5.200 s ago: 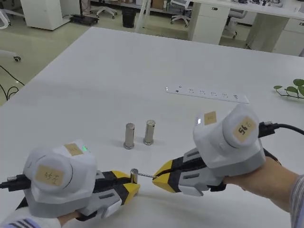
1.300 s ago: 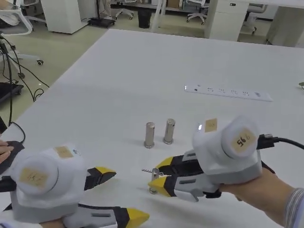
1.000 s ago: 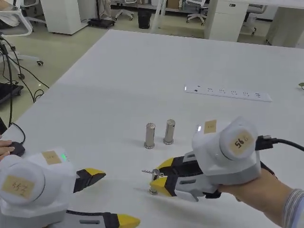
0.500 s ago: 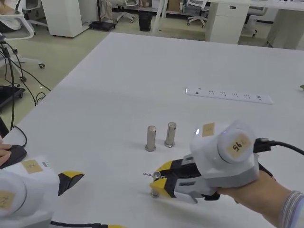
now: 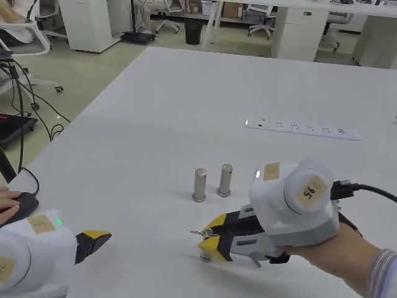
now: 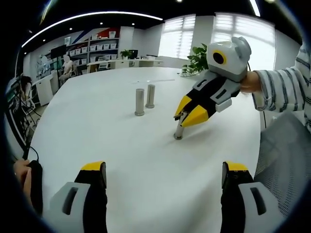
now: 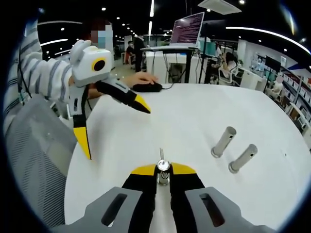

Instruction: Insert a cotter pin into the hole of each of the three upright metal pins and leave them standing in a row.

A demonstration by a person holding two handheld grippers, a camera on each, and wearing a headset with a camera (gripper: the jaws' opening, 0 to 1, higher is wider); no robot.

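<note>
The right hand-held gripper (image 7: pixel 164 172) clamps a cylindrical metal pin (image 6: pixel 179 131).

Open tabletop (image 5: pixel 155 124) surrounds the two standing pins (image 5: pixel 200 184), except the right gripper (image 5: pixel 208 241) close in front.

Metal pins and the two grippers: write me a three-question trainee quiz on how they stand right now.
1. True or false: the left gripper is shut on a metal pin.
2. How many metal pins stand free of both grippers? A one, B two, C three.
3. Fill in: the right gripper is shut on a pin with a ______ through its top.
Key: 1 false, its jaws stand wide open and hold nothing. 2 B. 3 cotter pin.
</note>
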